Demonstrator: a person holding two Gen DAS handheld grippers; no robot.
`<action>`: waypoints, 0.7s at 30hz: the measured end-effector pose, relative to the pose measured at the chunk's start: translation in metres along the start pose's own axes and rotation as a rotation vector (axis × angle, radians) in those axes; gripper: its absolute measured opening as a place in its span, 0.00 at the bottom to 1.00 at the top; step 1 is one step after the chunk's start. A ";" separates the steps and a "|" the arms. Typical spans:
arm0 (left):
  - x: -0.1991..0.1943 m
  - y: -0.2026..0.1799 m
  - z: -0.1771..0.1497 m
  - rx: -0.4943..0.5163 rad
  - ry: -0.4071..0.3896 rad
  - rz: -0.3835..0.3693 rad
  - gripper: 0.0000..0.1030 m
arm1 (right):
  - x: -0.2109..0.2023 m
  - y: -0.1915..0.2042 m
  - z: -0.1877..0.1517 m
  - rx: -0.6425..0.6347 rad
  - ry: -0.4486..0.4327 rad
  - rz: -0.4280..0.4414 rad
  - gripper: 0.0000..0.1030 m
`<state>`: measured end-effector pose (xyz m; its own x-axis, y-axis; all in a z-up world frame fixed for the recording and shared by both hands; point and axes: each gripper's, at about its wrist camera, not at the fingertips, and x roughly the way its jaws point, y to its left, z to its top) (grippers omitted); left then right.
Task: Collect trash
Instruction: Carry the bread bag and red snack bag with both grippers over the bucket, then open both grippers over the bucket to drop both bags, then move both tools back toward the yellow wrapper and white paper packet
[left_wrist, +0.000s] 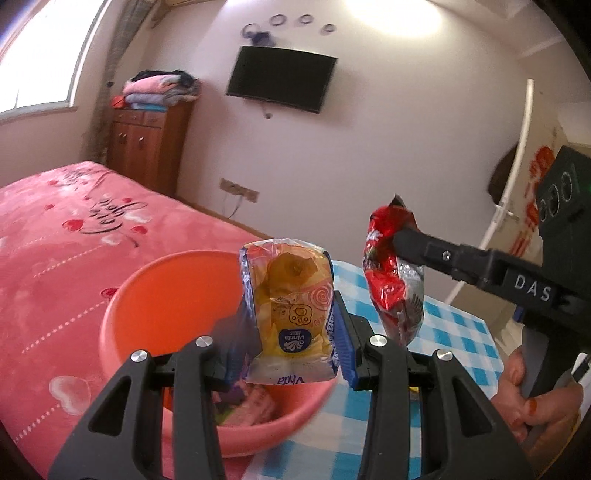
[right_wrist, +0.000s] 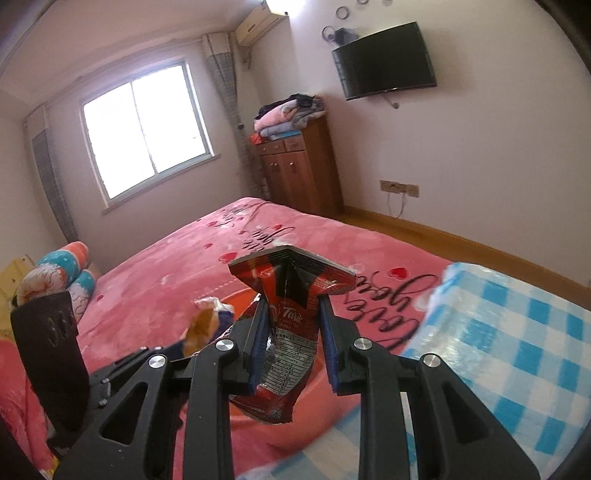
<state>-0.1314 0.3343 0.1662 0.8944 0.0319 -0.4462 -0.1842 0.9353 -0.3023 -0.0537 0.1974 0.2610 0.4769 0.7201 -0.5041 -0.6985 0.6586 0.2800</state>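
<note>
My left gripper (left_wrist: 291, 332) is shut on a yellow tissue pack (left_wrist: 291, 310) with Vinda print, held up over the pink basin (left_wrist: 147, 295). In the left wrist view my right gripper (left_wrist: 397, 238) comes in from the right, shut on a red snack wrapper (left_wrist: 391, 273) that hangs beside the basin. In the right wrist view the red snack wrapper (right_wrist: 288, 325) stands pinched between the blue pads of my right gripper (right_wrist: 291, 332), its crimped top above them. The yellow tissue pack (right_wrist: 203, 325) and the left gripper's body show at the lower left there. Some wrappers lie in the basin's bottom.
The basin rests at the edge of a table with a blue-checked cloth (left_wrist: 450, 332), next to a bed with a pink blanket (left_wrist: 55, 240). A wooden cabinet (left_wrist: 147, 147) with folded clothes and a wall television (left_wrist: 280, 83) stand behind. A hand (left_wrist: 535, 398) grips the right tool.
</note>
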 end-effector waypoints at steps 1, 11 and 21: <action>0.003 0.005 0.000 -0.008 0.003 0.009 0.41 | 0.005 0.002 0.001 -0.003 0.006 0.003 0.27; 0.008 0.036 -0.010 -0.097 0.013 0.147 0.88 | 0.016 -0.022 -0.011 0.089 -0.007 0.024 0.84; -0.012 0.010 -0.014 -0.037 -0.105 0.127 0.91 | -0.037 -0.056 -0.048 0.071 -0.102 -0.170 0.92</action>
<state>-0.1498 0.3385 0.1561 0.9002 0.1877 -0.3929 -0.3118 0.9078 -0.2806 -0.0581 0.1235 0.2254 0.6383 0.6135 -0.4650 -0.5658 0.7835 0.2570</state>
